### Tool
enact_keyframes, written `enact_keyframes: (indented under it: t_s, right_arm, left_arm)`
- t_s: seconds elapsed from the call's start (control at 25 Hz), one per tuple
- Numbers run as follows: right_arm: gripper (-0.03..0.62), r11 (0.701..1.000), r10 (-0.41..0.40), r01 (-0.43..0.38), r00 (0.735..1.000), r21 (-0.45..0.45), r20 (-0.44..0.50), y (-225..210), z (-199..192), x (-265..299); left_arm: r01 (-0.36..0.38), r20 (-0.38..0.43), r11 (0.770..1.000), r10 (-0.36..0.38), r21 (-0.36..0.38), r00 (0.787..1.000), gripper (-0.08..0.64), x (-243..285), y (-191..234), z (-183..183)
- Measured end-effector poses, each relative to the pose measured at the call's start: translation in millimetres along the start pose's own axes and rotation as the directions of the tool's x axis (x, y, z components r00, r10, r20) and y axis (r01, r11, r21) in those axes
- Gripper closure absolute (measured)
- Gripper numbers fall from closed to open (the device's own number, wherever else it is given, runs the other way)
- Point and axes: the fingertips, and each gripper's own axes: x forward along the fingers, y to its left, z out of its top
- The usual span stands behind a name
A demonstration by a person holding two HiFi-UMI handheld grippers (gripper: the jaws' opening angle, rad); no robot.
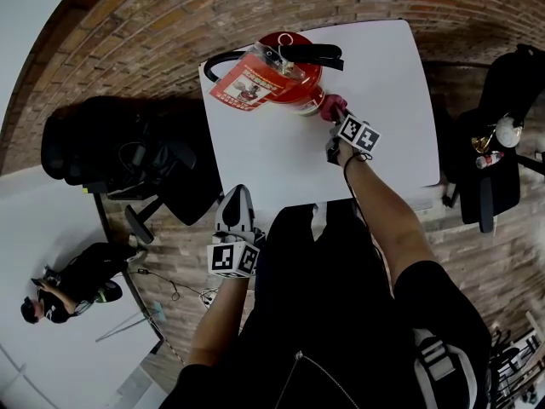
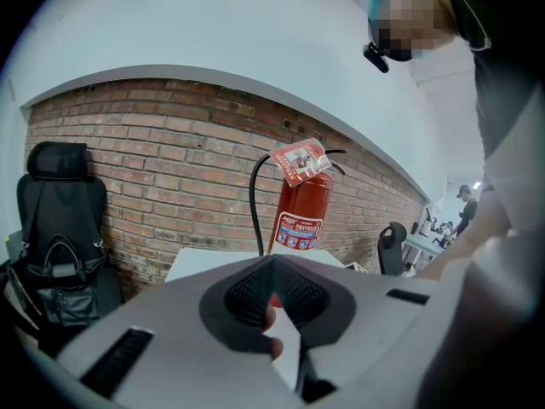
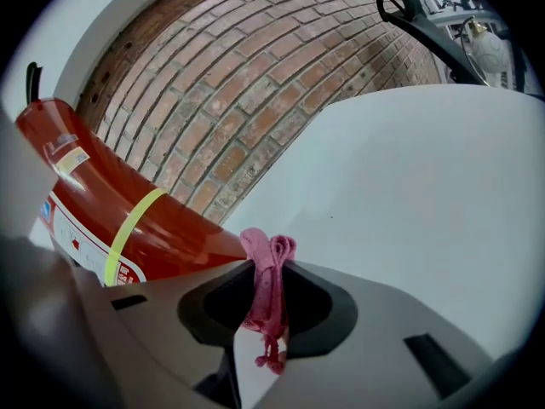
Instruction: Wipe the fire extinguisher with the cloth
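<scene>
Fire extinguisher, likely heavy, rigid and slick-painted, stands far on the table; steady it by the handle. Right gripper pinches the soft pink cloth; left gripper's jaws meet, empty.

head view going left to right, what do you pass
black office chair → red fire extinguisher → right gripper, claw shut on the pink cloth → second black chair
</scene>
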Motion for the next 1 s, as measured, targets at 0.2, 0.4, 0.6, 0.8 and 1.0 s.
enact_keyframes:
  t_s: [0.2,0.4,0.6,0.8,1.0]
  right_arm:
    - [0.489,1.000,0.027,-0.027,1.000,0.003,0.002,10,5,-7]
    - [0.489,0.998,0.066,-0.067,0.996,0.009,0.052,27,21,-38]
    - [0.489,0.993,0.118,-0.120,0.985,0.005,0.129,63,45,-99]
    - [0.489,0.974,0.224,-0.223,0.949,-0.027,0.221,121,70,-170]
    - [0.489,0.940,0.340,-0.337,0.901,-0.058,0.268,173,88,-223]
  left_arm:
    - [0.035,-0.005,0.999,-0.035,0.003,0.999,0.534,4,9,2]
    - [0.091,0.008,0.996,-0.091,0.009,0.996,0.534,10,17,11]
    - [0.165,0.046,0.986,-0.165,0.006,0.985,0.534,9,20,30]
    - [0.255,0.076,0.967,-0.254,0.003,0.964,0.534,6,17,46]
    - [0.340,0.094,0.940,-0.341,0.025,0.935,0.534,8,3,60]
